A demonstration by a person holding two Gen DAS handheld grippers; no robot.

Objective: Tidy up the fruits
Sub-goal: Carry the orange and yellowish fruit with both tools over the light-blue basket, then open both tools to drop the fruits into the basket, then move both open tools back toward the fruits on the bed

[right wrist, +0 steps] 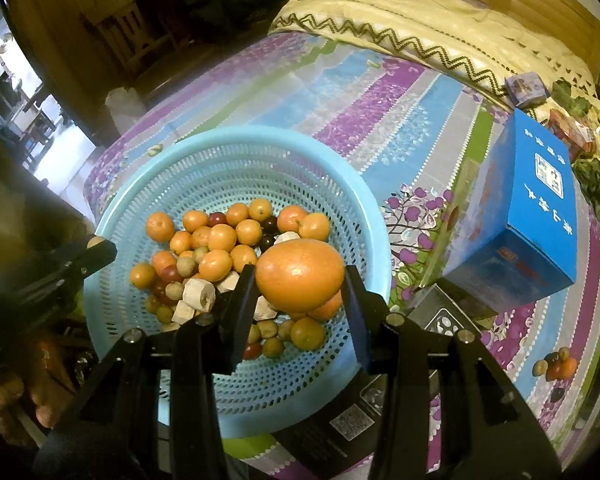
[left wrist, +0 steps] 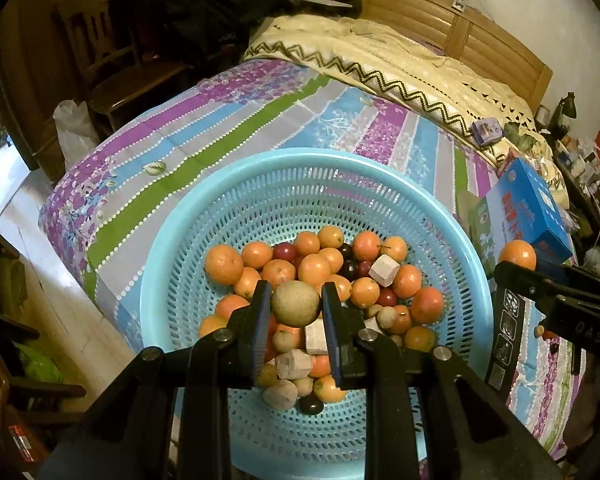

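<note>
My left gripper [left wrist: 296,305] is shut on a round tan-brown fruit [left wrist: 295,303], held just above the pile in a light blue perforated basket [left wrist: 260,184]. The pile [left wrist: 320,268] is a mix of small oranges, dark red fruits, tan fruits and pale chunks. My right gripper [right wrist: 300,280] is shut on a large orange [right wrist: 300,274] over the basket's right side [right wrist: 220,148]. In the left wrist view that orange [left wrist: 517,255] shows at the right, beyond the basket rim. The left gripper's tip [right wrist: 96,246] shows at the left edge of the right wrist view.
The basket sits on a bed with a striped floral sheet [right wrist: 380,120]. A blue carton [right wrist: 540,200] lies to the right, with a black box [right wrist: 340,420] under the basket's near edge. A few loose fruits [right wrist: 556,364] lie on the sheet. A wooden chair [left wrist: 112,68] stands past the bed.
</note>
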